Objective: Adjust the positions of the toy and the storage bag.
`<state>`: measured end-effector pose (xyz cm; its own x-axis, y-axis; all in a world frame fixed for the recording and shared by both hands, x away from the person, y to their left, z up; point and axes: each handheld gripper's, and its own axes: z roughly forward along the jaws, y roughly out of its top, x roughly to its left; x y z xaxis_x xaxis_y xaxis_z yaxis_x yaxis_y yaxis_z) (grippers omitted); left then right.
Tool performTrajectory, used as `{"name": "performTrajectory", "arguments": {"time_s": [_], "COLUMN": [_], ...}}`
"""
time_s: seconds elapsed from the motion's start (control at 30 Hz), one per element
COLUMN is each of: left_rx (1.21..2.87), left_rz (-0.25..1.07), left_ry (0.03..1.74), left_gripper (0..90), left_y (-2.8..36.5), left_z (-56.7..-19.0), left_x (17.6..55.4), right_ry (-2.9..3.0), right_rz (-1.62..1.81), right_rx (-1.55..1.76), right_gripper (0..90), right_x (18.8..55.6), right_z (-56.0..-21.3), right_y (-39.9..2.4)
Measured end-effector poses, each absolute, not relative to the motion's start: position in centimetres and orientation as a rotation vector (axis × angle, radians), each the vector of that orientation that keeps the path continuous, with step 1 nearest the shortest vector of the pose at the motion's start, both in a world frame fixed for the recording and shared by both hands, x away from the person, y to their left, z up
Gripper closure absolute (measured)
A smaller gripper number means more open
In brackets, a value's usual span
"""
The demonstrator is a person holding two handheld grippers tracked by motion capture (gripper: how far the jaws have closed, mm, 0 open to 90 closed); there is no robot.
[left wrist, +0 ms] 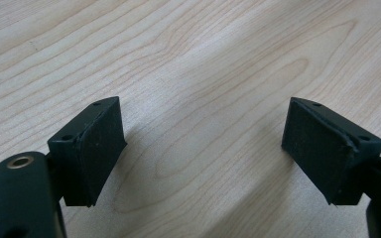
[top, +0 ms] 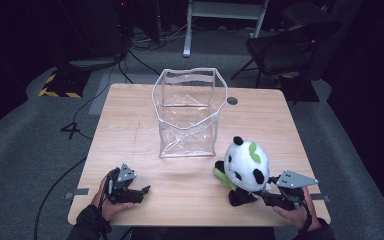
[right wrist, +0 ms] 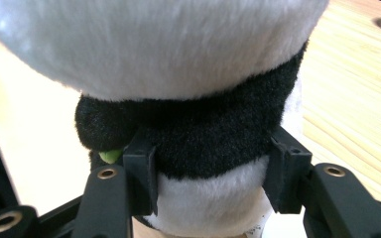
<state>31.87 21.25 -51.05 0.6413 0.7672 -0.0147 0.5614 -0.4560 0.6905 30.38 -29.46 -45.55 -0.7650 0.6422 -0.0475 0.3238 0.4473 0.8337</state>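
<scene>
A black-and-white panda plush (top: 245, 165) with a green leaf on its head sits near the table's front right. My right gripper (top: 264, 195) comes at it from the right and is shut on its body. In the right gripper view both pads press into the panda's (right wrist: 178, 49) black and white fur, with the gripper (right wrist: 213, 148) clamped around its middle. A clear plastic bag (top: 189, 112) stands upright and open-topped at the table's middle, just behind the panda. My left gripper (top: 141, 194) rests at the front left. Its jaws stand wide apart over bare wood, gripper (left wrist: 203, 113) holding nothing.
The light wooden table (top: 130, 125) has a round cable hole (top: 232, 100) at the back right of the bag. A dark chair (top: 285, 50) and a white frame leg (top: 187, 30) stand on the floor beyond the far edge.
</scene>
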Motion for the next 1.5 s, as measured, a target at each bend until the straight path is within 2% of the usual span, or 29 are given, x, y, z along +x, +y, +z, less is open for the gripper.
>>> {"name": "performTrajectory", "arguments": {"time_s": [0.27, 0.9, 1.1, 1.23, 1.33, 1.4, 1.5], "left_rx": [2.184, 2.184, 2.185, 2.185, 2.185, 2.185, 2.185], "left_rz": [0.395, 0.393, 0.394, 0.392, 0.392, 0.392, 0.392], "left_ry": [1.029, 1.030, 1.030, 1.030, 1.030, 1.030, 1.030], "left_gripper": [17.0, 17.0, 17.0, 16.9, 16.8, 16.8, 16.8], "left_y": [21.3, 21.2, 21.3, 21.3, 21.2, 21.2, 21.2], "left_z": [-51.1, -51.1, -51.1, -51.0, -51.1, -51.1, -51.1], "left_x": [31.9, 31.9, 31.9, 31.9, 31.9, 31.9, 31.9], "right_ry": [2.271, 2.208, 2.195, 2.194, 2.181, 2.159, 2.132], "right_rz": [1.226, 1.228, 1.231, 1.236, 1.225, 1.202, 1.195], "right_rx": [0.922, 0.986, 0.999, 1.029, 1.046, 1.059, 1.070], "right_gripper": [47.0, 41.1, 36.3, 28.9, 24.8, 18.2, 17.8], "right_x": [31.8, 37.8, 39.4, 40.2, 40.1, 39.8, 39.4], "right_z": [-45.7, -45.8, -45.9, -45.8, -45.6, -45.6, -45.4], "right_y": [-31.8, -33.9, -34.1, -34.3, -34.1, -34.0, -34.0]}}
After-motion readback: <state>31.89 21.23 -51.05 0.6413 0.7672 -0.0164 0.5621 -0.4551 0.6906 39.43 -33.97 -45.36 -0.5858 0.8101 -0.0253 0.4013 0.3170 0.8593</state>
